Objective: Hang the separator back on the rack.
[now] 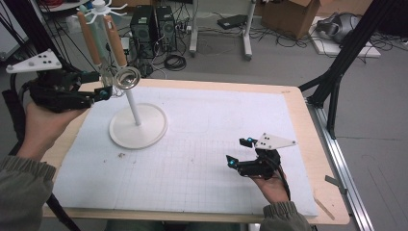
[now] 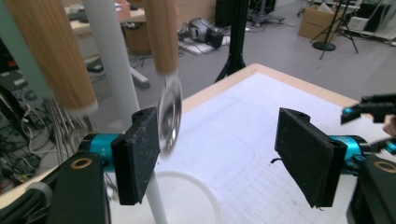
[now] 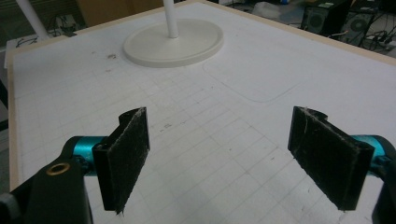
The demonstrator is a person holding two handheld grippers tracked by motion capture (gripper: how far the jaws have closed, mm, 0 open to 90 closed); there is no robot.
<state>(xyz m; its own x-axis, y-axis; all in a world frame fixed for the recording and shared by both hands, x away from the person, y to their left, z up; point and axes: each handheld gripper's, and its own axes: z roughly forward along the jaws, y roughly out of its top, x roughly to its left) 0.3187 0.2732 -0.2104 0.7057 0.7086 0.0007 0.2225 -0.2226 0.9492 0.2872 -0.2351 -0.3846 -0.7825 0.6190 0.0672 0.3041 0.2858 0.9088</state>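
A white rack stands on a round base [image 1: 138, 127] at the mat's left, its pole [image 1: 131, 98] rising to hooks. Two wooden-handled utensils [image 1: 114, 41] hang from it; one ends in a round metal head [image 1: 127, 77]. My left gripper [image 1: 108, 91] is raised beside them and open. In the left gripper view the metal head [image 2: 170, 112] hangs just inside the left jaw of that gripper [image 2: 219, 154], apart from the other jaw. My right gripper [image 1: 239, 151] rests low over the mat at the front right, open and with nothing in it [image 3: 229, 158].
A white gridded mat [image 1: 202, 144] covers the wooden table [image 1: 327, 183]. The rack's base [image 3: 173, 42] lies ahead of the right gripper. Black frame legs [image 1: 332, 82] stand off the table's right. Computers, cables and boxes sit on the floor beyond.
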